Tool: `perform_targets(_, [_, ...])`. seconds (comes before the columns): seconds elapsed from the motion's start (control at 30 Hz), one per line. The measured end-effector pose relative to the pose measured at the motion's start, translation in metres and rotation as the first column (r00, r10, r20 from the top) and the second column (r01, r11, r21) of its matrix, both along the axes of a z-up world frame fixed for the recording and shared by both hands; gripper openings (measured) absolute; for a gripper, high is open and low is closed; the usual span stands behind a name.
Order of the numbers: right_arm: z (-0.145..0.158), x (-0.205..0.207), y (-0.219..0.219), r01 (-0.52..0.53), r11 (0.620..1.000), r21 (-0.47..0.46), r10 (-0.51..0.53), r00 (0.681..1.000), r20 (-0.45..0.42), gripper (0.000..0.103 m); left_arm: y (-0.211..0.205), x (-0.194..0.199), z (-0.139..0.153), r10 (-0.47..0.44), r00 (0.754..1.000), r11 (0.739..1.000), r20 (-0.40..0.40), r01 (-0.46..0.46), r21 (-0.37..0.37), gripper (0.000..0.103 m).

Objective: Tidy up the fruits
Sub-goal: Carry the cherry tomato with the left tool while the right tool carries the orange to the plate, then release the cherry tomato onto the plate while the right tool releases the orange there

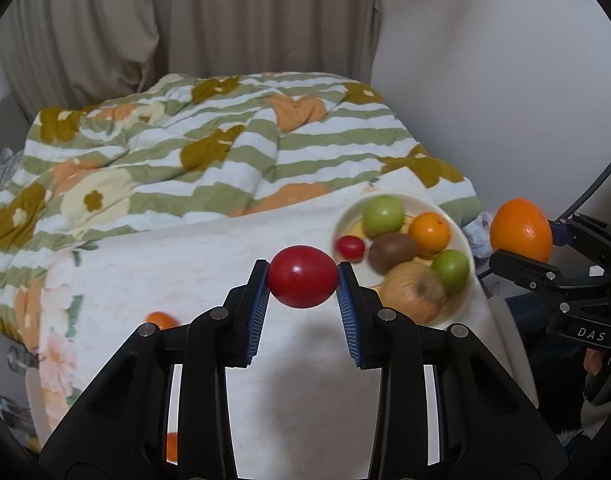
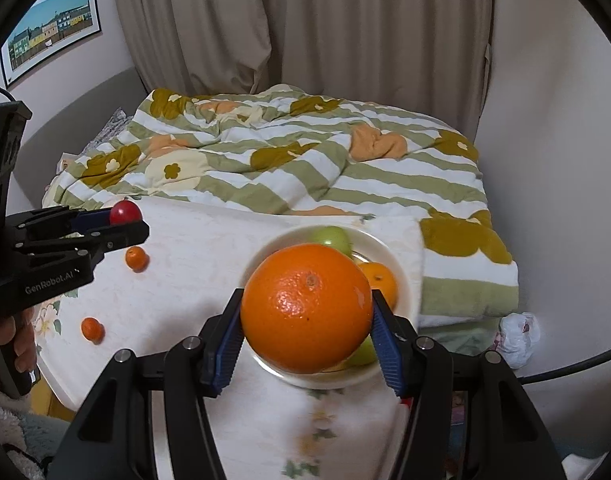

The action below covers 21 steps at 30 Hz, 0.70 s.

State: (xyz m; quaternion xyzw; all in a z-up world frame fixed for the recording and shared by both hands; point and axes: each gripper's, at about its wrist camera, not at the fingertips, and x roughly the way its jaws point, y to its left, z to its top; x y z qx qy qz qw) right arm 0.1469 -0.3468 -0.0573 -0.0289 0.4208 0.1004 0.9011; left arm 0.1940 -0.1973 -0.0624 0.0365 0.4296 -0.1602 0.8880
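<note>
We note the right gripper [image 2: 307, 316], clenched on the orange [image 2: 305, 306], hangs directly above the fruit plate [image 2: 401, 276]; left gripper [image 1: 303, 288], grasping a red tomato [image 1: 302, 282], has it ahead-right.

Table [image 2: 209, 280]: plate [image 1: 463, 300] on its right part; two mandarins [image 2: 136, 258] [image 2: 92, 329] on its left part, well apart from the plate, one behind the other.
Plate holds: two apples [image 1: 384, 211] [image 1: 450, 270], kiwi [image 1: 393, 253], orange [image 1: 430, 233], small tomato [image 1: 350, 247] at left edge, large pale fruit [image 1: 415, 295] at front.
Left gripper [image 1: 302, 284]: tomato [image 1: 302, 282] between fingers, above the table, left of the plate.
Right gripper [image 2: 307, 316]: large orange [image 2: 306, 309] between fingers, above the plate's front.
Quilt [image 2: 305, 168]: behind the table.
Curtain [image 2: 305, 32]: behind the quilt.
</note>
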Motion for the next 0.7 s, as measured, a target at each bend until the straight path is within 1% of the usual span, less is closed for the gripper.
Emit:
perform_targets(0.1, [-0.002, 0.003, -0.02, 0.013, 1.0, 0.015, -0.013, 1.0, -0.004, 0.055, -0.019, 0.007, -0.005, -0.015, 1.0, 1.0, -0.022, 0.015, 0.0, 0.041])
perform_targets(0.23, [-0.01, 0.01, -0.041, 0.043, 0.998, 0.037, -0.043, 0.999, -0.021, 0.055, -0.041, 0.022, -0.018, -0.042, 0.997, 0.999, -0.072, 0.042, 0.0, 0.041])
perform_targets(0.33, [-0.016, 0.016, -0.052, 0.063, 0.997, 0.052, -0.062, 0.998, -0.033, 0.055, -0.054, 0.036, -0.035, -0.058, 0.991, 0.998, -0.123, 0.059, -0.001, 0.041])
perform_targets(0.5, [-0.031, 0.023, -0.067, 0.094, 0.993, 0.068, -0.089, 0.994, -0.064, 0.055, -0.066, 0.057, -0.062, -0.066, 0.978, 0.998, -0.199, 0.068, 0.005, 0.041])
perform_targets(0.7, [-0.044, 0.031, -0.077, 0.122, 0.988, 0.093, -0.113, 0.989, -0.095, 0.055, -0.072, 0.072, -0.088, -0.073, 0.961, 0.996, -0.266, 0.082, 0.02, 0.041])
